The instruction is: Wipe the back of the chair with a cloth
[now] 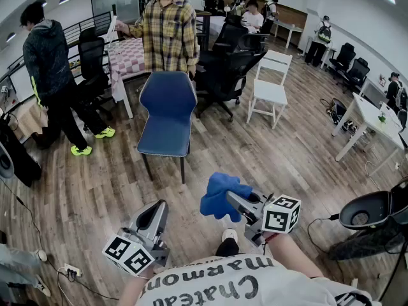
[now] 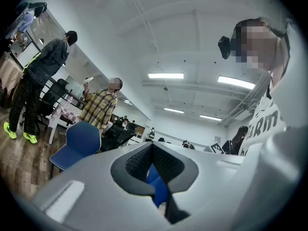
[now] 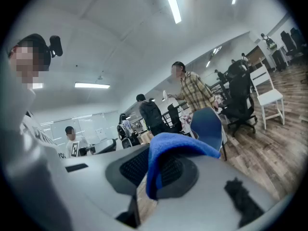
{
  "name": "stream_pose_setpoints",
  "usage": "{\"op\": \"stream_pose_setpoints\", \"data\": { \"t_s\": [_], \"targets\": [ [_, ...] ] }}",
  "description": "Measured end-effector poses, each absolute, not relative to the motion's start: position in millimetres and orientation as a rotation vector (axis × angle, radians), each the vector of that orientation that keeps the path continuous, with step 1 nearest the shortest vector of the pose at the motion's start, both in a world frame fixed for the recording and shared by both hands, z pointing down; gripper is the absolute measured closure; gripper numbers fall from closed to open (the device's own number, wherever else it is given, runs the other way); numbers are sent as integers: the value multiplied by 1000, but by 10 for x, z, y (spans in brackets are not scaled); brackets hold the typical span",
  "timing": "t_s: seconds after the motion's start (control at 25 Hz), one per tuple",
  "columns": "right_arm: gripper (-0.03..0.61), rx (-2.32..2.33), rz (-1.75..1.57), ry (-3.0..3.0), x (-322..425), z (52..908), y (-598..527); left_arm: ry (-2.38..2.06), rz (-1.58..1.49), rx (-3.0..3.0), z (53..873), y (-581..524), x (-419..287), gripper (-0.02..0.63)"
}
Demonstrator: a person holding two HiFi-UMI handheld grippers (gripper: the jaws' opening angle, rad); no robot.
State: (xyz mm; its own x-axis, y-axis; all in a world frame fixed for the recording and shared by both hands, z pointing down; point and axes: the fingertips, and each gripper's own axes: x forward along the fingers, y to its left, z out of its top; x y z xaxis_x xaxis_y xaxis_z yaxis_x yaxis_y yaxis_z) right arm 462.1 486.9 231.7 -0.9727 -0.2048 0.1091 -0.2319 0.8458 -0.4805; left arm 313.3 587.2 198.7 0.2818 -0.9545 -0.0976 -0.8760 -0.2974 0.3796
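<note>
Cloth (image 1: 220,195), ctr frame: we judge it soft, light, limp; right gripper (image 1: 231,199) clamps bunched fold, apt hold; left gripper (image 1: 158,208) closed, empty; chair (image 1: 169,110) upper ctr.

The person's white shirt (image 1: 280,291) bore black print, upside-down in the head view, apparently reading "Chatea" and "marmon", both cut off at the edges.

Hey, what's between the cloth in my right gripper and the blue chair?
Nothing: bare wood floor separates cloth from blue chair, per head view.
</note>
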Motion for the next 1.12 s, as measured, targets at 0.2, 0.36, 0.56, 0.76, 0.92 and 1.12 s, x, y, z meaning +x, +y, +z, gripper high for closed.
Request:
{"op": "stream_pose_setpoints", "data": {
  "t_s": [0.2,0.36,0.56,0.76,0.92,1.12],
  "targets": [
    [534,340,774,-2963,4563,2333,4878,-1686,-452,2301,2001,5869,3095,609],
    [534,335,770,-2955,4516,2334,4857,-1688,-460,2298,1991,5848,3049,610],
    [532,315,758,-2963,4464,2290,4877,-1698,-461,2299,1963,5875,3003,610],
    [532,283,732,-2967,4391,2245,4874,-1706,-448,2292,1946,5864,2969,609],
    [532,278,707,-2955,4361,2284,4835,-1722,-442,2280,1976,5836,2955,609],
    [532,299,746,-2946,4335,2322,4684,-1741,-451,2262,2001,5757,2894,609]
  ]
}}
